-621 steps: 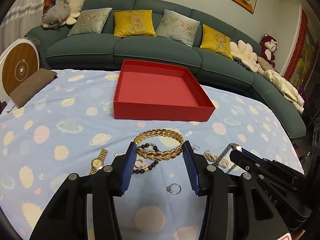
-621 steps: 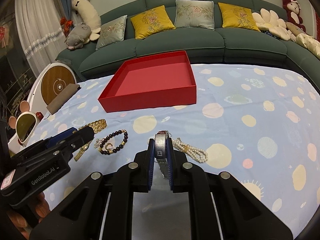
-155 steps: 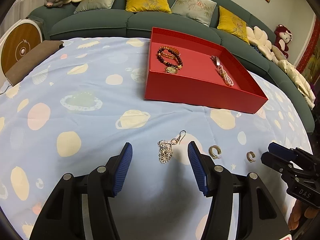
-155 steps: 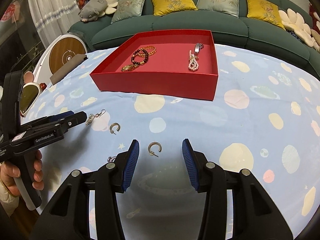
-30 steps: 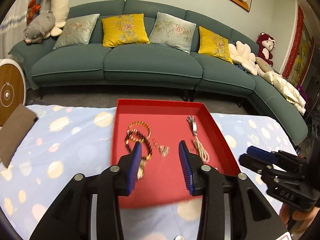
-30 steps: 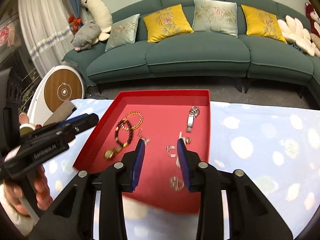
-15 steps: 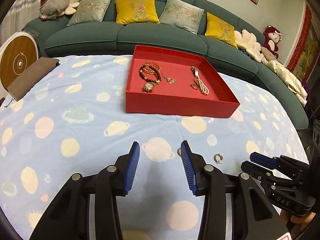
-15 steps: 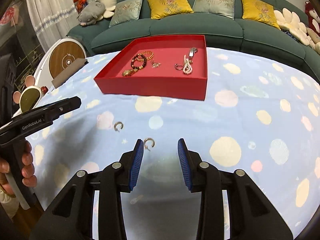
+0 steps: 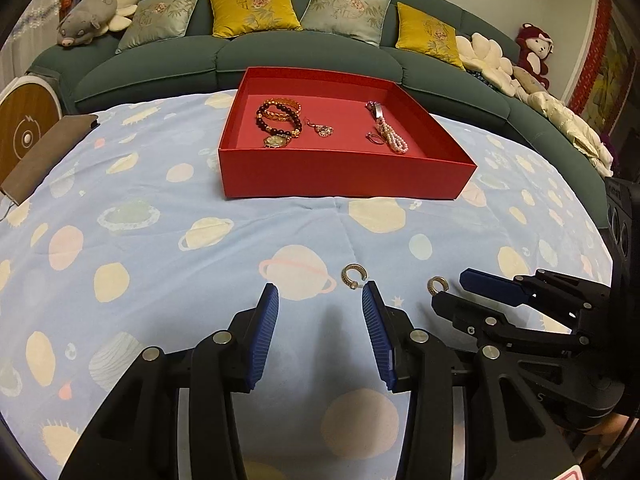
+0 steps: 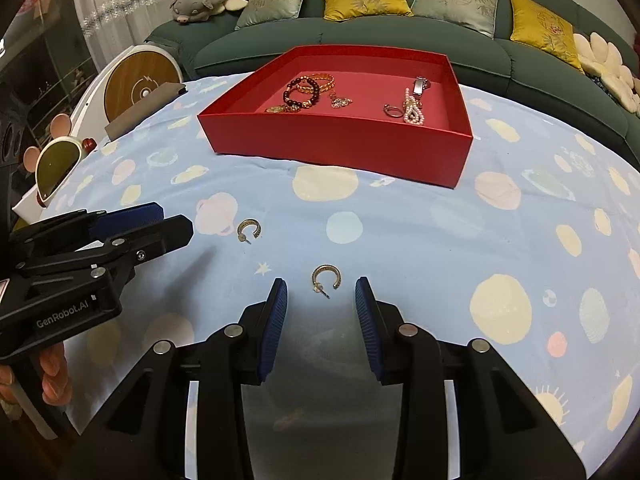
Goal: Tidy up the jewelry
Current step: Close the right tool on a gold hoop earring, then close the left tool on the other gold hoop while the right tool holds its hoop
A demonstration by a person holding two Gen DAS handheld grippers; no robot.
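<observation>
Jewelry, two groups. Red tray (image 9: 344, 178) on the table (image 9: 120, 184) held a gold bracelet (image 9: 280, 105), dark bead bracelet (image 9: 276, 118), watch (image 9: 275, 141), pearl strand (image 9: 390, 136) and what looked like a ring (image 10: 392, 111). Two hoop earrings lay on the cloth: first earring (image 9: 354, 275) just ahead of the left hand-held gripper (image 9: 320, 300), released; second earring (image 10: 326, 278) between the fingertips of the right hand-held gripper (image 10: 321, 294), also released and empty.
</observation>
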